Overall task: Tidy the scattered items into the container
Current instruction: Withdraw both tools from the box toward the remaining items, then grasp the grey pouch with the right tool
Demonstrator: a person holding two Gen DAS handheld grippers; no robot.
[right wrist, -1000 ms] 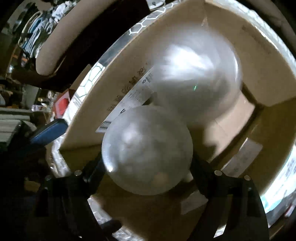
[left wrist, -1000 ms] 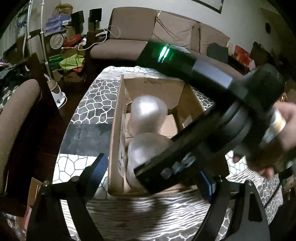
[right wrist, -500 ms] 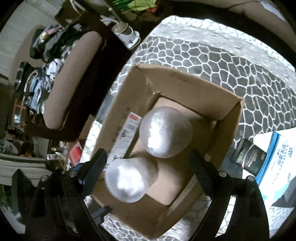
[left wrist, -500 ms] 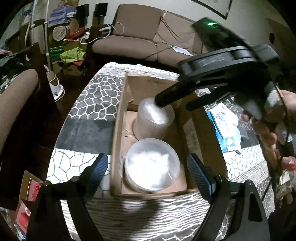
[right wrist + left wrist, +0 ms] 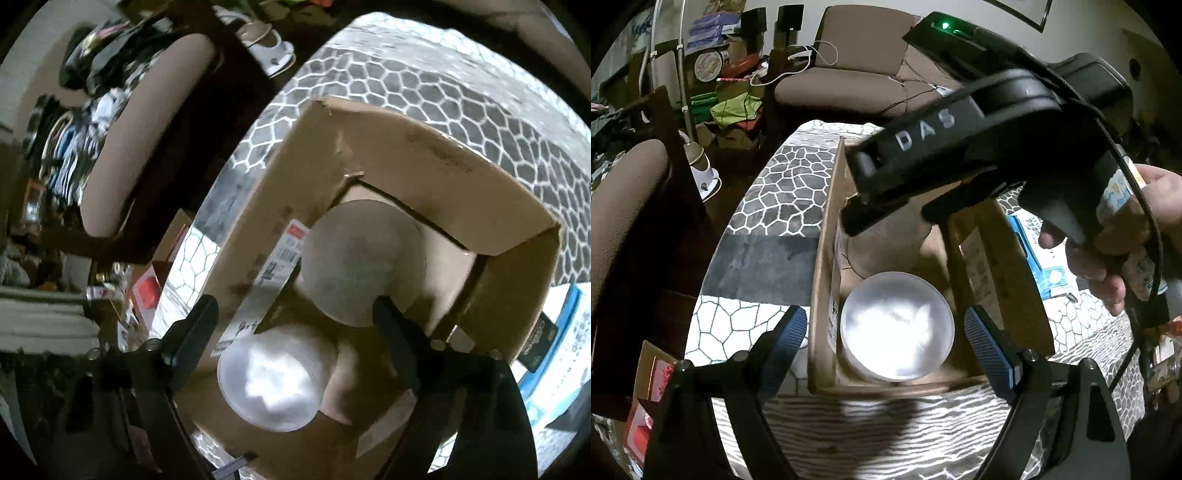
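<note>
An open cardboard box point(image 5: 822, 280) stands on the patterned tablecloth. Two round clear plastic tubs sit inside it: the near tub point(image 5: 897, 328) shines bright, the far tub point(image 5: 886, 243) is partly hidden behind my right gripper point(image 5: 886, 214). My left gripper point(image 5: 882, 332) hovers open above the box's near end, touching nothing. From above, the right wrist view shows the box point(image 5: 406, 147), the far tub point(image 5: 362, 258) and the near tub point(image 5: 273, 373). My right gripper point(image 5: 293, 314) hangs over them, its jaws closing slightly, with nothing pressed between the pads.
A blue and white packet point(image 5: 1045, 258) lies on the cloth right of the box, with a small black packet point(image 5: 539, 339) beside it. A brown chair point(image 5: 628, 203) stands left of the table, a sofa point(image 5: 849, 74) behind it. A red carton point(image 5: 653, 384) lies low at the left.
My right gripper has risen out of the box, leaving the near tub standing inside, and now hangs higher over both tubs. The left gripper has stayed in place.
</note>
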